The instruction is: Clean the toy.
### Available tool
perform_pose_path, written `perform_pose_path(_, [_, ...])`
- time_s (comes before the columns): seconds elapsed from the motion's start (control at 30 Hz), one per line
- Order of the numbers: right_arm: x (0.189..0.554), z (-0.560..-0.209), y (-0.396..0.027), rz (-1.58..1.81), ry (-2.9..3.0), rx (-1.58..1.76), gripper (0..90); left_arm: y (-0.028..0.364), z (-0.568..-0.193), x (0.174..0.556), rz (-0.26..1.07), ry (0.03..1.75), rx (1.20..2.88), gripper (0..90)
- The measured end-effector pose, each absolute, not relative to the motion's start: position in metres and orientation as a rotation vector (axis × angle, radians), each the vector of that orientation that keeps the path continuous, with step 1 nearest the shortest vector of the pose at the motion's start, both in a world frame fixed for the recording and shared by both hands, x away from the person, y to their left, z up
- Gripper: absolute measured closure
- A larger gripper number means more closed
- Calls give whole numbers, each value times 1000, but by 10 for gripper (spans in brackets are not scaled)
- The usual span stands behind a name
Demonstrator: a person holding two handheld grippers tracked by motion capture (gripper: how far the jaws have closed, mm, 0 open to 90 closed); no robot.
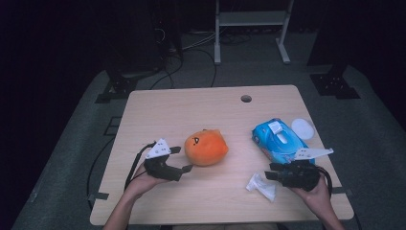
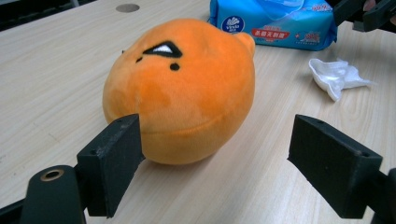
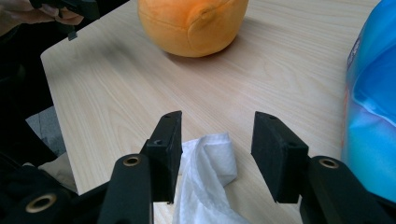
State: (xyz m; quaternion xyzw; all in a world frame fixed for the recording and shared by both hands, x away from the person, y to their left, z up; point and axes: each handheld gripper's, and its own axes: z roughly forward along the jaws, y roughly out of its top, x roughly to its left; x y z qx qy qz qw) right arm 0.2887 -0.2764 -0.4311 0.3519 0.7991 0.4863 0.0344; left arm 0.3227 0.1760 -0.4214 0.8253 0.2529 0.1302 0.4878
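An orange plush toy (image 1: 207, 147) with a small stitched face lies at the table's middle. My left gripper (image 1: 182, 159) stands open at its left side. In the left gripper view the plush (image 2: 182, 88) sits just ahead of the wide-apart jaws, and its near edge meets the left jaw. My right gripper (image 1: 270, 171) is open near the front right, over a crumpled white tissue (image 1: 262, 186). In the right gripper view the tissue (image 3: 205, 177) lies loose between the jaws and leans on the left one. The right pad does not touch it.
A blue pack of wet wipes (image 1: 278, 140) lies right of the plush, just behind my right gripper. A round white lid (image 1: 302, 128) sits beside it near the right edge. The wooden table (image 1: 158, 110) has a cable hole (image 1: 246, 98) at the back.
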Motion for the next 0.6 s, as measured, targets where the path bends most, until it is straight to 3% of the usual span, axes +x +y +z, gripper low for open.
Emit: perform_pose_path(0.6, [288, -431, -278, 1496, 2451, 1086, 502, 184, -438, 314, 296, 642, 2031, 153])
